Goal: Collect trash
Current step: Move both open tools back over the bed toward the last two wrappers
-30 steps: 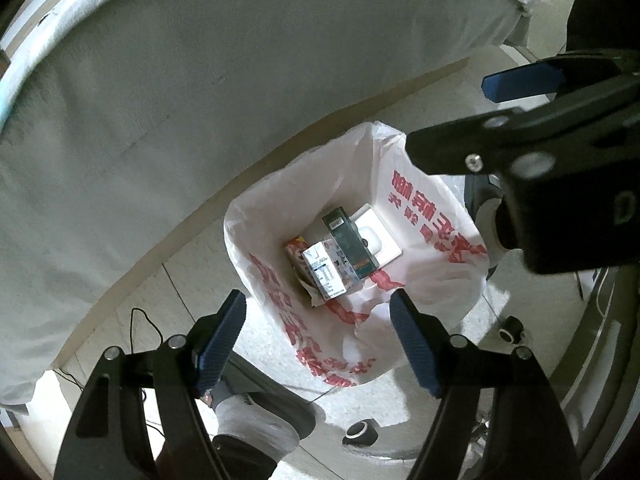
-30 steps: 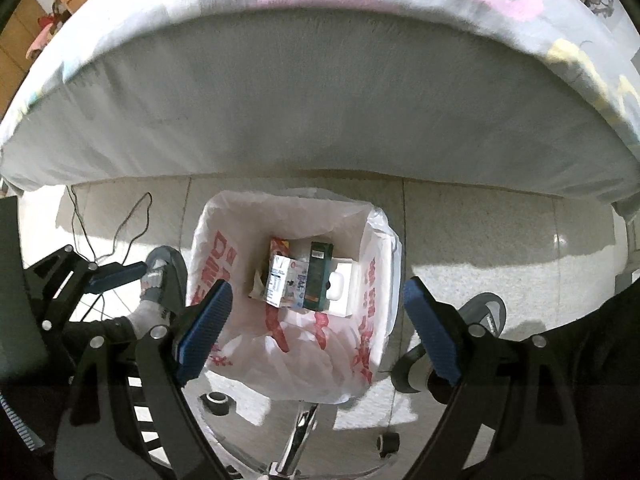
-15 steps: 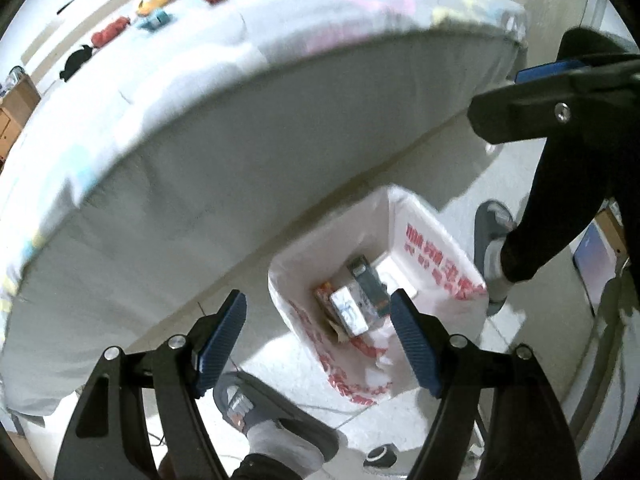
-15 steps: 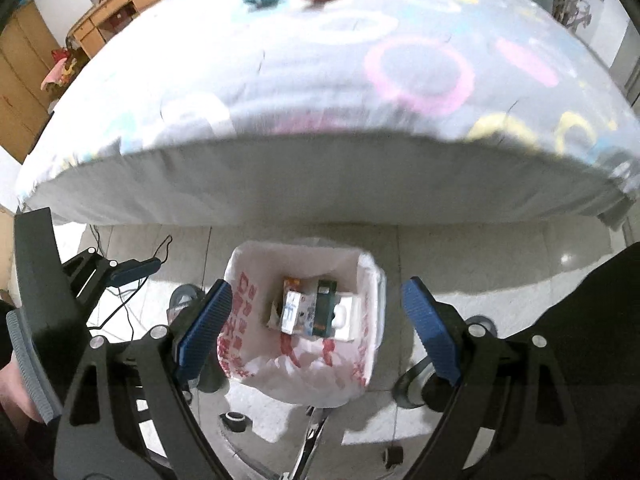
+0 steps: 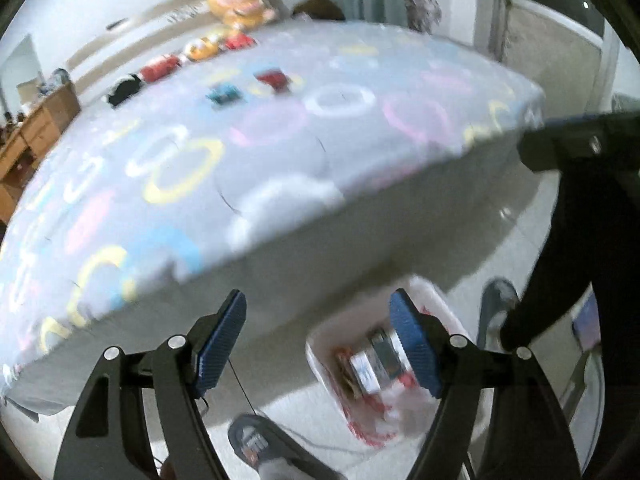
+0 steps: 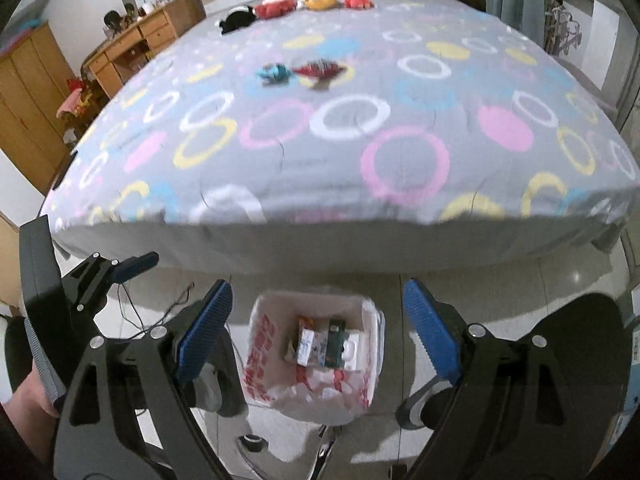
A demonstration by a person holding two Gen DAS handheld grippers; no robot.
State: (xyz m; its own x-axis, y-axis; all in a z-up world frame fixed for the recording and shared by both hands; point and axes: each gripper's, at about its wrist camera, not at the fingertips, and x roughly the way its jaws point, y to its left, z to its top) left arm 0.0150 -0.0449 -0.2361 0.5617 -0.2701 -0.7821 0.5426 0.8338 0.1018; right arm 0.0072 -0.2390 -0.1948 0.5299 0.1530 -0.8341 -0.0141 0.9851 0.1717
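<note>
A bin lined with a white bag with red print (image 6: 260,360) stands on the floor by the bed and holds several cartons (image 6: 316,344). It also shows in the left wrist view (image 5: 320,356). On the bed lie a blue wrapper (image 6: 274,73) and a red wrapper (image 6: 320,70), also seen from the left as blue (image 5: 224,95) and red (image 5: 274,79). My left gripper (image 5: 320,344) is open and empty. My right gripper (image 6: 320,334) is open and empty above the bin. The left gripper shows at the left of the right wrist view (image 6: 132,264).
A bed with a grey ring-patterned cover (image 6: 360,152) fills the view. Plush toys (image 6: 312,0) line its far end. Wooden drawers (image 6: 136,48) stand at the left. The person's slippered feet (image 5: 256,444) stand beside the bin, and a chair base (image 6: 250,442) is below it.
Both grippers have risen and tilted up from the bin toward the bed. The bed top with the two wrappers has come into view and the bin looks smaller.
</note>
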